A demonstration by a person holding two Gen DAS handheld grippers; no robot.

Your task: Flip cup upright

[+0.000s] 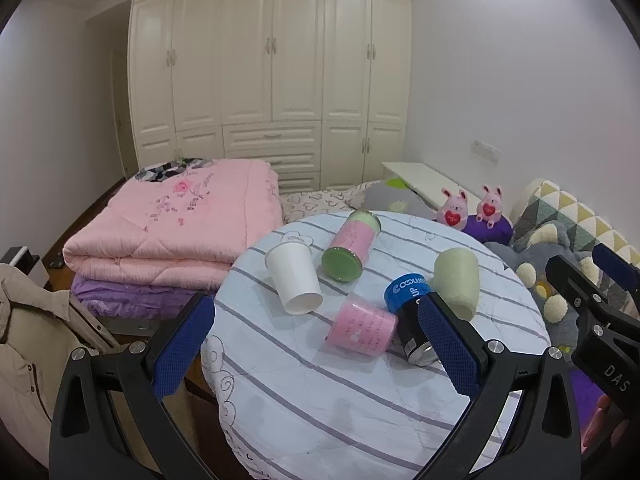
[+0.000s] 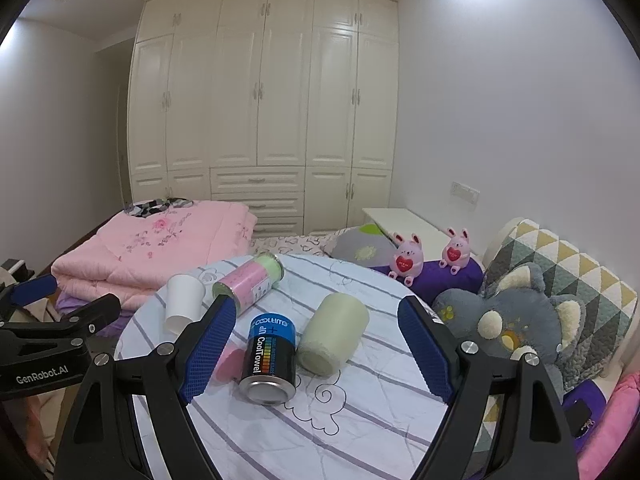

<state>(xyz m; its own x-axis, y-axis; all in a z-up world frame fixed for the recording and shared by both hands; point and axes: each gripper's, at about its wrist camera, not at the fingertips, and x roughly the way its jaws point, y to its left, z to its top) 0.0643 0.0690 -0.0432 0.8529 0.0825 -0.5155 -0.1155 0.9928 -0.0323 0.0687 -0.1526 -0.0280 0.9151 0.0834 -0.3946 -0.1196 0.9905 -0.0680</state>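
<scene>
On the striped round table [image 2: 360,420] before white wardrobes [image 2: 264,92], cups lie toppled; both tools, left tool [image 1: 320,344] and right tool [image 2: 316,344], gape empty.

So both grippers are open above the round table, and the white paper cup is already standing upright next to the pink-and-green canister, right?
Not quite: the white paper cup lies on its side, mouth toward the camera, as the left wrist view shows. The rest holds: left gripper and right gripper are open above the round table, with the pink-and-green canister beside the cup.
</scene>
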